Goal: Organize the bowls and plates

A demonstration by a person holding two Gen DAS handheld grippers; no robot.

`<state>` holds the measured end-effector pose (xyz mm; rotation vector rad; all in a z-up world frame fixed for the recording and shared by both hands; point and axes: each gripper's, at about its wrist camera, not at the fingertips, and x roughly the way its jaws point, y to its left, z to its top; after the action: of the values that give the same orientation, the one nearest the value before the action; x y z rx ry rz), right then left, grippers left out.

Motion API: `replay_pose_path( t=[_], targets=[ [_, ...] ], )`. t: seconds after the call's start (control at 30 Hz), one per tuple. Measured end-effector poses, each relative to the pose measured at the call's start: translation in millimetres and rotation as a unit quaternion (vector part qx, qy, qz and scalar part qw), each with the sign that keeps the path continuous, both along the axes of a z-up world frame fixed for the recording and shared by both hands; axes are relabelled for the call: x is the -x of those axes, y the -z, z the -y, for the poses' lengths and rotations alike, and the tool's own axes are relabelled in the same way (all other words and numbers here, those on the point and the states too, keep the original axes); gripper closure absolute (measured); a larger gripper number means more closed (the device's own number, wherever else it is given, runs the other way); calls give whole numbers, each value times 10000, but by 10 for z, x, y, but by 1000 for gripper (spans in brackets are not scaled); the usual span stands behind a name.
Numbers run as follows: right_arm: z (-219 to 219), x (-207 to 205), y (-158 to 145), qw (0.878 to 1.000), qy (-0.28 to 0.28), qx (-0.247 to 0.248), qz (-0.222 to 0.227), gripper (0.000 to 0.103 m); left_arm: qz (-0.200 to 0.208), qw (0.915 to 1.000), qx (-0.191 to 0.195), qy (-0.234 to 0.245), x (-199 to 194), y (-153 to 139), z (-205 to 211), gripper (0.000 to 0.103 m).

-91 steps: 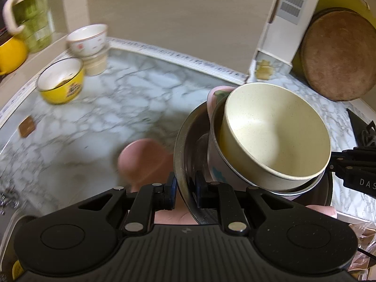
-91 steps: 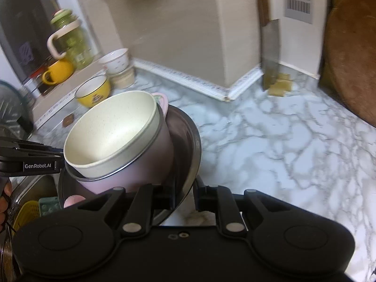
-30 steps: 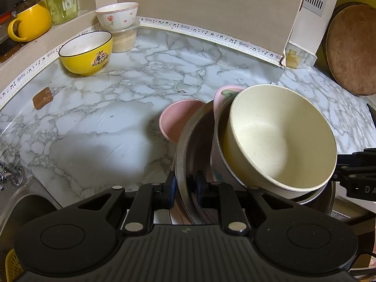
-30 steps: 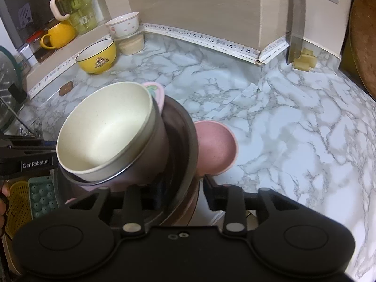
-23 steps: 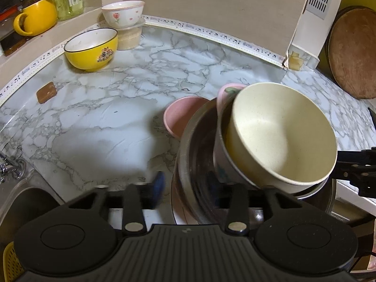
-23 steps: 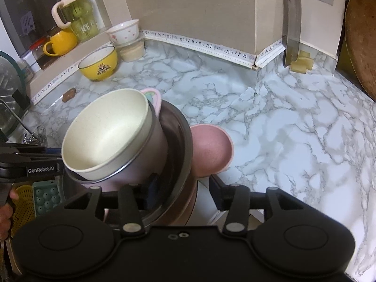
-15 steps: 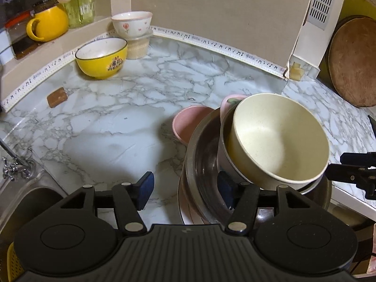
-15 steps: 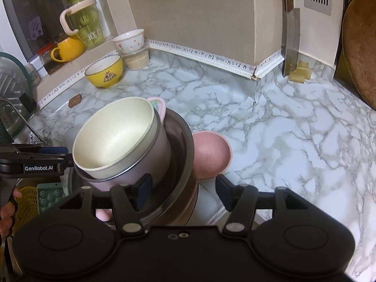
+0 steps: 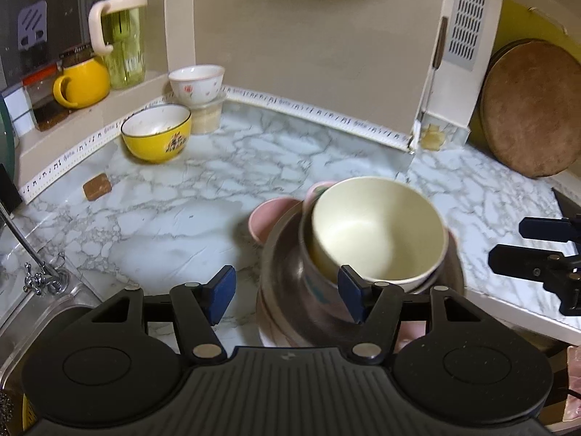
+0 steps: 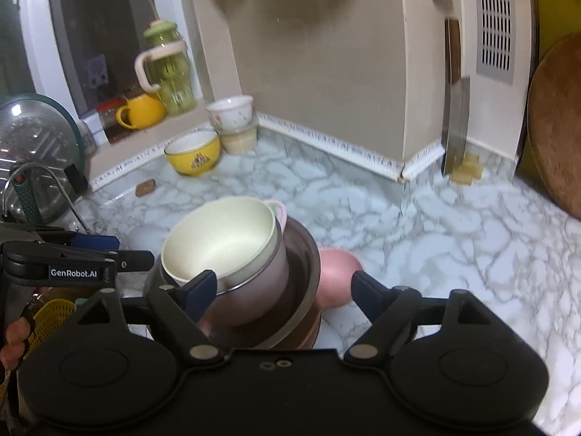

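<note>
A stack of dishes stands on the marble counter (image 9: 174, 214): a cream bowl (image 9: 377, 232) nested in a pink cup, inside a steel bowl (image 9: 287, 276) on pink plates. It also shows in the right wrist view, with the cream bowl (image 10: 221, 243) on top and the steel bowl (image 10: 303, 283) under it. A pink bowl (image 9: 268, 214) sits beside the stack, also visible in the right wrist view (image 10: 336, 279). My left gripper (image 9: 287, 289) is open, pulled back from the stack's left side. My right gripper (image 10: 281, 290) is open at its right side. Neither touches the stack.
A yellow bowl (image 9: 158, 136) and a white bowl on a tub (image 9: 198, 85) stand at the back left. A yellow mug (image 9: 81, 81) and green jug (image 9: 121, 32) sit on the ledge. A round wooden board (image 9: 530, 109) leans at right. The sink tap (image 9: 40, 272) is at left.
Both grippers were shut on the steel bowl's rim, carrying the stack. They set it on the counter by the pink bowl, opened, and drew back and up.
</note>
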<state>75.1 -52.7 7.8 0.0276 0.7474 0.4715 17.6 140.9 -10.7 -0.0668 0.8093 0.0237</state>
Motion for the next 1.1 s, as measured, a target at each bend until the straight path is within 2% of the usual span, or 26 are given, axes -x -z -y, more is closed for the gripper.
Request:
replay_pose_path(
  t=[0.07, 0.17, 0.23, 0.43, 0.47, 0.6, 1.1],
  targets=[
    [12, 44, -43, 9999, -14, -44, 101, 15, 85, 9999, 27, 51, 57, -48, 43, 39],
    [30, 116, -95, 9997, -40, -94, 221, 11, 274, 9995, 93, 151, 168, -127, 105, 29],
    [37, 158, -124, 9995, -67, -103, 292, 10, 402, 9989, 77, 216, 236, -173, 147, 28],
    [72, 272, -173, 9986, -37, -169, 492, 1, 744, 9968, 85, 286, 413, -255, 250, 11],
    [79, 290, -177, 9984, -18, -175, 529, 1, 793, 9964, 84, 292, 437, -266, 267, 7],
    [96, 346, -184, 9979, 48, -203, 611, 0, 937, 9951, 67, 295, 506, -287, 314, 0],
    [126, 514, -154, 9978, 180, -356, 522, 0, 787, 9967, 124, 158, 610, -227, 401, 0]
  ],
)
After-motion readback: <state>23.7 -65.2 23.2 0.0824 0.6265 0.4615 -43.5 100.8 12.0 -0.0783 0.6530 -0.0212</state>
